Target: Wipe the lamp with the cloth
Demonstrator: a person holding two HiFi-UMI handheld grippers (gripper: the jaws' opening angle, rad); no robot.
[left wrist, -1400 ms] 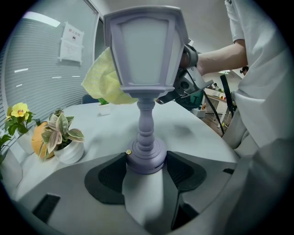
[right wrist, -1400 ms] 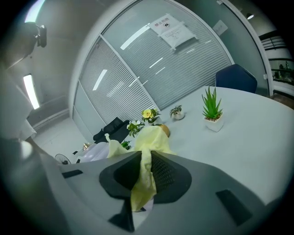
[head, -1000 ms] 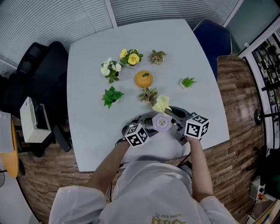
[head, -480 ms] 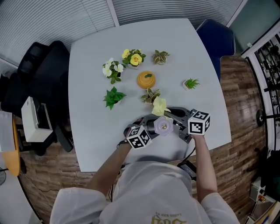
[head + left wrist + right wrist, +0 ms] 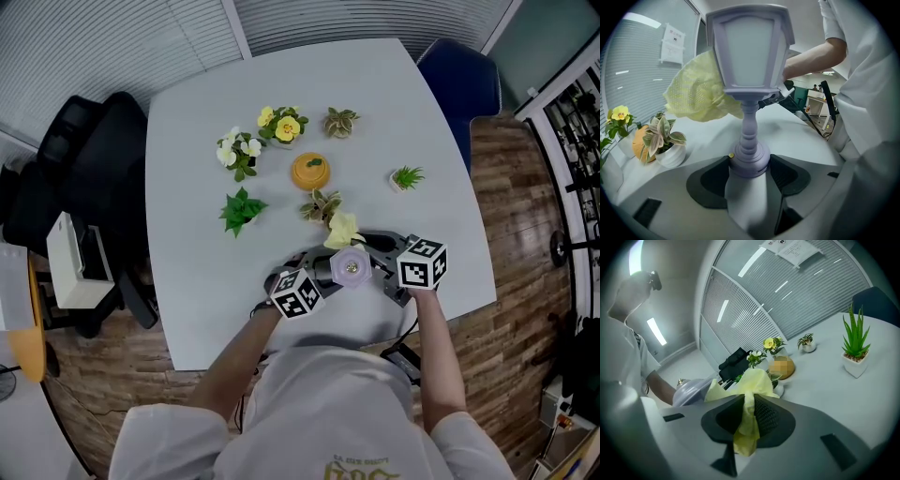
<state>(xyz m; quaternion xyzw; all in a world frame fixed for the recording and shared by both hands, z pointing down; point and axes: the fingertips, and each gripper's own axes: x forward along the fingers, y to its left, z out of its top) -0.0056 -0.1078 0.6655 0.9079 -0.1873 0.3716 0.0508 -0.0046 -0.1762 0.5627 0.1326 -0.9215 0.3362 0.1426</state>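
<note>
1. The white table (image 5: 206,141) fills the middle of the head view, with the work at its lower edge.
2. The left forearm (image 5: 234,347) and right forearm (image 5: 433,347) rise from the bottom of the frame and converge on the lamp.
3. The left gripper (image 5: 325,270), tilted down, has its jaws clamped either side of the lamp's round base (image 5: 750,164).
4. The right gripper (image 5: 370,246) comes in from the right, jaws pinching a fold of the cloth (image 5: 747,416).
5. The lilac lamp (image 5: 351,268) stands upright just below centre; in the left gripper view its lantern head (image 5: 750,51) fills the top.
6. The yellow cloth (image 5: 342,228) bunches against the lantern's far side (image 5: 696,93); a tail hangs between the right jaws (image 5: 746,427).
7. The orange pot (image 5: 308,170) holds a small green sprig.
8. A white pot with a variegated plant (image 5: 321,204) sits just above the cloth.
9. A small white pot with a spiky green plant (image 5: 404,177) stands to the right, apart from the others.
</note>
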